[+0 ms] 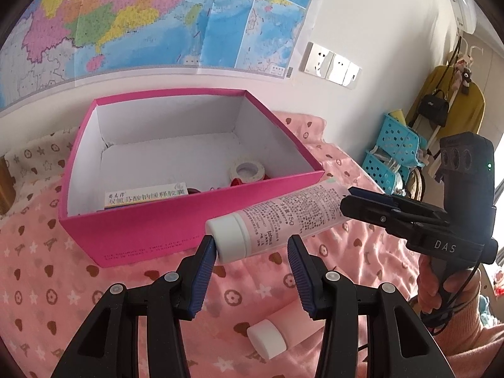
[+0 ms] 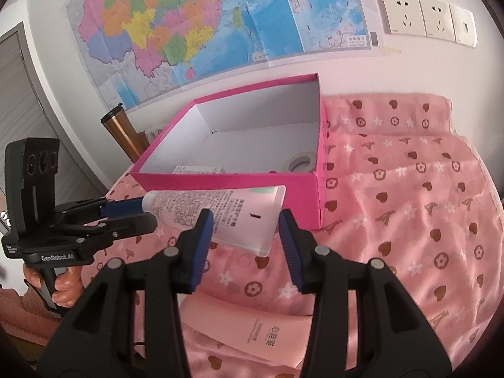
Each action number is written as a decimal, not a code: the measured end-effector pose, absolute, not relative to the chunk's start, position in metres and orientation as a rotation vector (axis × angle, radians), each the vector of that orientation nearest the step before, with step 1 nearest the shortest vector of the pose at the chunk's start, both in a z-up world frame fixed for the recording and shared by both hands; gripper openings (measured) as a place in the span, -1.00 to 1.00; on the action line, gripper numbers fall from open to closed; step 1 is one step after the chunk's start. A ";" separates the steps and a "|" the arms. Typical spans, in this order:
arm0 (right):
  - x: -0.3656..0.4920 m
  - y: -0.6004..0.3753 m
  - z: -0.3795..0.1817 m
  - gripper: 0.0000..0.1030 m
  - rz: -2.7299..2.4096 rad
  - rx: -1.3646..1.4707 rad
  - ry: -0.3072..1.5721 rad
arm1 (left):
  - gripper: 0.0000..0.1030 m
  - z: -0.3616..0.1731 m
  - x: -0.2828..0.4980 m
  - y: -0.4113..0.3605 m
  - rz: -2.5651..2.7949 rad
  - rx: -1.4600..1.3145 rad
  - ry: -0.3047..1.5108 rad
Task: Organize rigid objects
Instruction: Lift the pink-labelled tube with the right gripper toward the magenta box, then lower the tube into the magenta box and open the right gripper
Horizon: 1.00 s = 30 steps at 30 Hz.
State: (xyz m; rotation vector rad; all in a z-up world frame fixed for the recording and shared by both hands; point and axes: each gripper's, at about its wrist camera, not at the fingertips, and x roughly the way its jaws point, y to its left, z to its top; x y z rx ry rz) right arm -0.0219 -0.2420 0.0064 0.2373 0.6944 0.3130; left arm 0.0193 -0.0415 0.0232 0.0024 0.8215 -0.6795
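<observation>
Just beyond the left gripper [image 1: 252,245], in its own view, an open magenta cardboard box [image 1: 141,230] sits on the pink patterned bedspread [image 1: 47,283]. It holds a roll of tape [image 1: 249,171] in the near right corner, a red item [image 1: 236,182] I cannot identify beside the roll, and a printed medicine carton [image 1: 146,197] against the near wall. In front of the box, a pink cream tube [image 1: 283,220] hangs clear of the bedspread. Its white cap touches this gripper's left pad [image 1: 208,252] while a gap shows before the other pad, so the jaws stand unclenched around the cap. Off to the right, the right gripper [image 1: 346,200] clamps the tube's crimped tail. Below the jaws a second white-capped tube [image 1: 267,340] lies on the bedspread. From the right gripper [image 2: 245,220], the cream tube [image 2: 239,214] fills the space between the two pads, its flat tail against the right one, grasped. The tube's body runs left to the left gripper [image 2: 146,214], where the cap is hidden. Straight ahead stands the box [image 2: 220,179], with the medicine carton [image 2: 198,169] and tape roll [image 2: 299,163] showing over its near wall.
</observation>
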 end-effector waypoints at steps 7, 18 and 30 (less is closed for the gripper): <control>-0.016 -0.242 0.016 -0.10 0.304 0.216 0.664 | -0.09 0.027 0.024 -0.042 -0.677 0.001 0.811; -0.005 -0.242 0.026 -0.10 0.297 0.210 0.648 | -0.09 0.036 0.034 -0.044 -0.670 0.007 0.785; 0.012 -0.244 0.035 -0.10 0.298 0.196 0.633 | -0.09 0.041 0.048 -0.046 -0.652 0.010 0.774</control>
